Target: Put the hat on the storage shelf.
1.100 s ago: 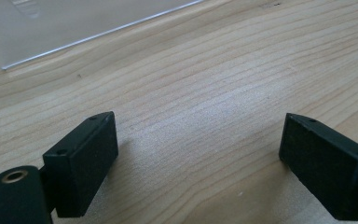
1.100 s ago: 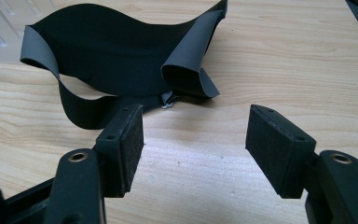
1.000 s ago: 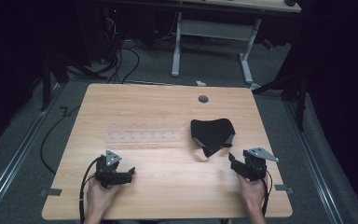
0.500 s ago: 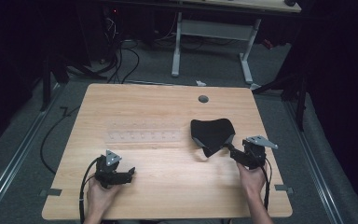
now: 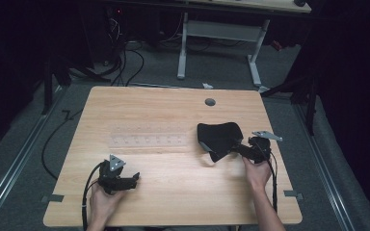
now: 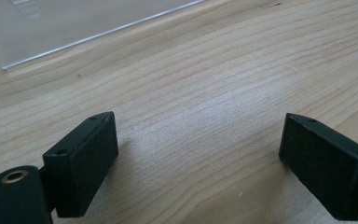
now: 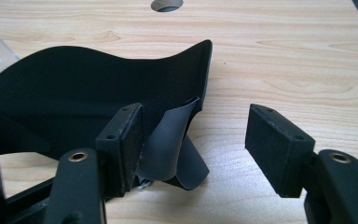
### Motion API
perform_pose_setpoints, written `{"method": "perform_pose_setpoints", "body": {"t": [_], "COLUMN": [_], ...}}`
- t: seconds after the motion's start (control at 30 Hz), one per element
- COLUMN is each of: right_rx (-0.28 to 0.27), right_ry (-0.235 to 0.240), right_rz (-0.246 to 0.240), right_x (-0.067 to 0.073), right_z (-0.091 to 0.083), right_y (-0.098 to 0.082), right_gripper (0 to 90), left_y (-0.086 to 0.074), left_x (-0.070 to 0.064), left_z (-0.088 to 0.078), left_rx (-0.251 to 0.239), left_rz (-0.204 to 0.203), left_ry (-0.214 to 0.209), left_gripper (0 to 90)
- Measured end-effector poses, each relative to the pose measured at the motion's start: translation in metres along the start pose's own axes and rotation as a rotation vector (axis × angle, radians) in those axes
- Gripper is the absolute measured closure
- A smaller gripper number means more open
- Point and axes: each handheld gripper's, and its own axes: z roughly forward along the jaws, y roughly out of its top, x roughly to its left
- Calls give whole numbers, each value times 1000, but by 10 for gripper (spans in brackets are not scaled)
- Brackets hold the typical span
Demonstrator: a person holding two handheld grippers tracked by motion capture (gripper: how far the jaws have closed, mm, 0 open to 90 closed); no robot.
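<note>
- Now I'm bringing the right gripper (image 5: pixel 237 148) in with its jaws apart, straddling the curled strap (image 7: pixel 172 147) of the black mask (image 5: pixel 219 138) to clamp it.
- I'm resting the left gripper (image 5: pixel 131 180), jaws apart and empty, on the table (image 5: pixel 164 115) near the clear plastic sheet (image 5: pixel 147 141).

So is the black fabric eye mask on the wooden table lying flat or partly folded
Partly folded. The black fabric eye mask has its near strap end curled up off the wooden table, between the open jaws of the right gripper.
</note>
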Motion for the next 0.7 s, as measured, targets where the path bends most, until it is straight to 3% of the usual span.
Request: {"method": "perform_pose_setpoints", "body": {"t": [0.33,0.7], "right_rx": [6,25], "right_ry": [54,67], "right_rz": [11,19], "right_x": [5,5], "right_z": [14,24], "right_y": [-3,-4], "right_gripper": [392,427], "left_y": [0,0], "left_x": [0,0], "left_z": [-1,0], "left_rx": [-1,-2], "left_rz": [3,4], "left_ry": [-4,-3], "left_gripper": [136,135]}}
